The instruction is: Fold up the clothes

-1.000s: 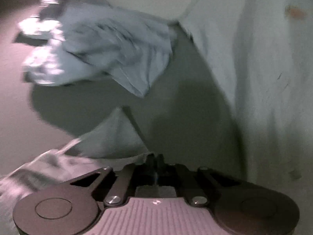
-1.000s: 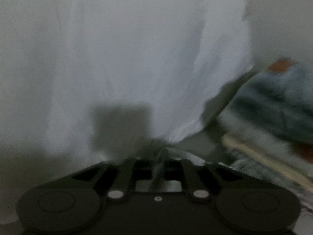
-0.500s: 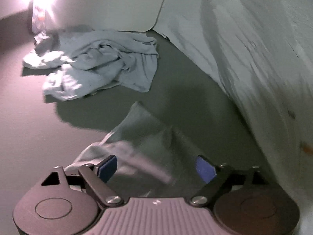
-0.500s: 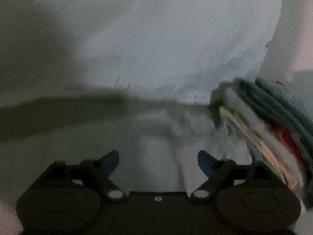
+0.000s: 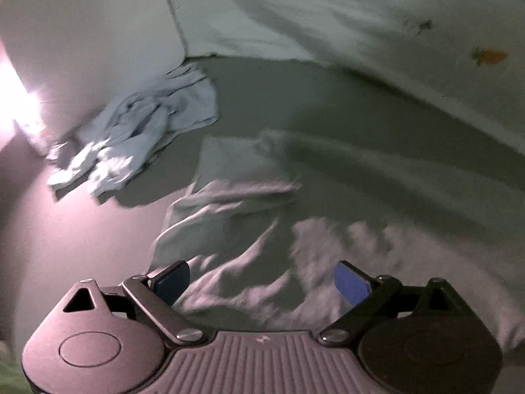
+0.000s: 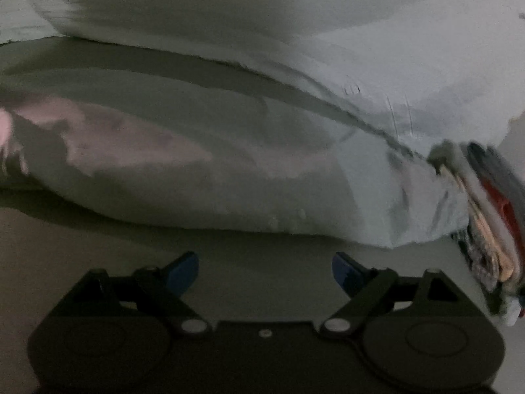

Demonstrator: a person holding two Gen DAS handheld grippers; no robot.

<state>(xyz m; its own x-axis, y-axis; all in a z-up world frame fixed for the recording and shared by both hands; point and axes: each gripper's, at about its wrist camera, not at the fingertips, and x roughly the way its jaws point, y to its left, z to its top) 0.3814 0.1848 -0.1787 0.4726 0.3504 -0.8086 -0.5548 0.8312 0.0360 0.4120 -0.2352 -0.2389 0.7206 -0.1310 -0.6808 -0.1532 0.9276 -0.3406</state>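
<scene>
A pale garment (image 5: pixel 256 216) lies spread and wrinkled on the flat surface just in front of my left gripper (image 5: pixel 261 284), which is open and empty above its near edge. In the right wrist view the same pale garment (image 6: pixel 203 170) lies in a low mound; my right gripper (image 6: pixel 265 271) is open and empty, a little short of its near edge. The scene is dim and partly blurred.
A crumpled light blue cloth (image 5: pixel 137 134) lies at the far left against a white wall (image 5: pixel 85 39). A large white sheet with small orange marks (image 5: pixel 377 26) hangs behind. A stack of folded clothes (image 6: pixel 492 223) stands at the right edge of the right wrist view.
Both grippers opened and let go of the pale garment, which dropped onto the surface. Both have since drawn back a little from it.
</scene>
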